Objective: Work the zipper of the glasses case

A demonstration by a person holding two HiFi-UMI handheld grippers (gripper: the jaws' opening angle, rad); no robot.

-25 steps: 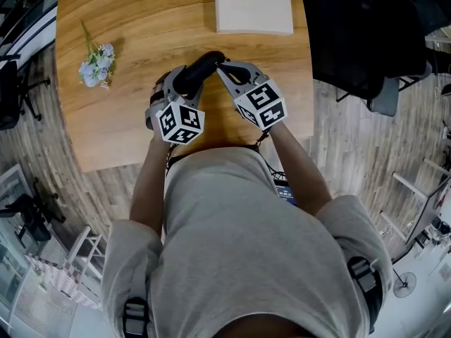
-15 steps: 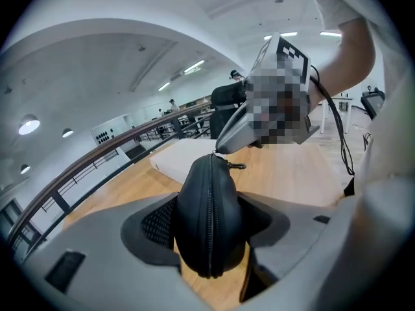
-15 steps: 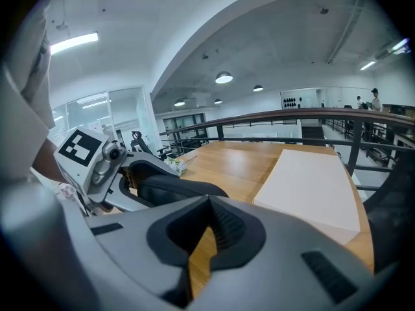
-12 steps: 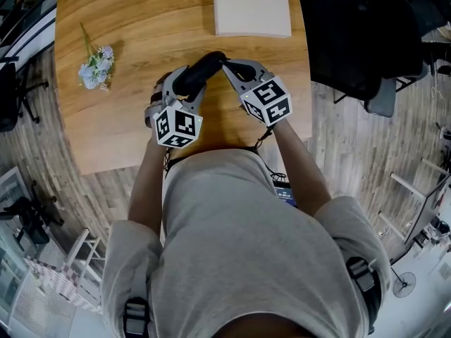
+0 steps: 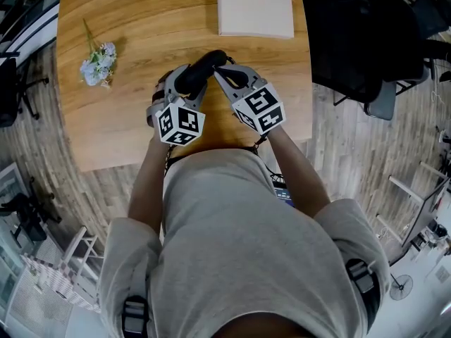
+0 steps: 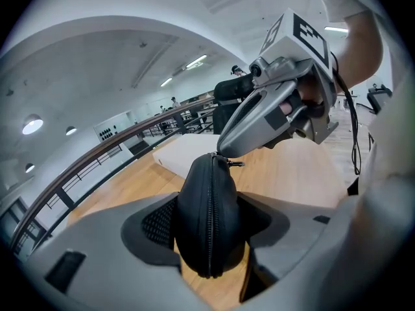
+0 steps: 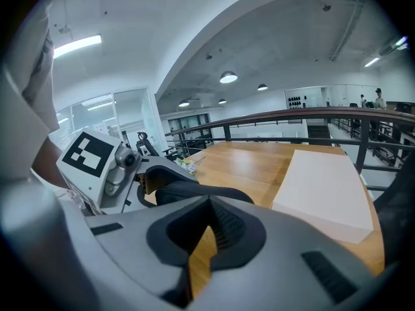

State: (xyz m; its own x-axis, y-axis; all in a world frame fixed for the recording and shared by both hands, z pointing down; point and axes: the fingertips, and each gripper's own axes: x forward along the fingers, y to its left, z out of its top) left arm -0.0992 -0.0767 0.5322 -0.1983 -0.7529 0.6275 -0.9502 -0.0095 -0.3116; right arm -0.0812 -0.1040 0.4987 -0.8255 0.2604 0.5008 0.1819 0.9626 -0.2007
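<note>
Left hand-held gripper [image 5: 184,83] clamps the black oval zippered glasses case [image 6: 207,206]; right hand-held gripper [image 6: 224,150], jaws together, meets its metal pull [image 6: 232,164]. Zipper [image 6: 209,232] looks closed: opening seemingly not begun.

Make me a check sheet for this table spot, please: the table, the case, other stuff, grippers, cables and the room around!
Surface: wooden table.
Job's things: black glasses case, its zipper closed along the edge that shows; zipper pull at the far end.
Clutter: small bunch of pale flowers; flat white box.
Grippers: left gripper clamps the case; right gripper has its jaws together, tips at the zipper pull; whether it pinches it, cannot tell.
Cables: black cable by the right forearm.
Surroundings: plank floor, black chairs.
</note>
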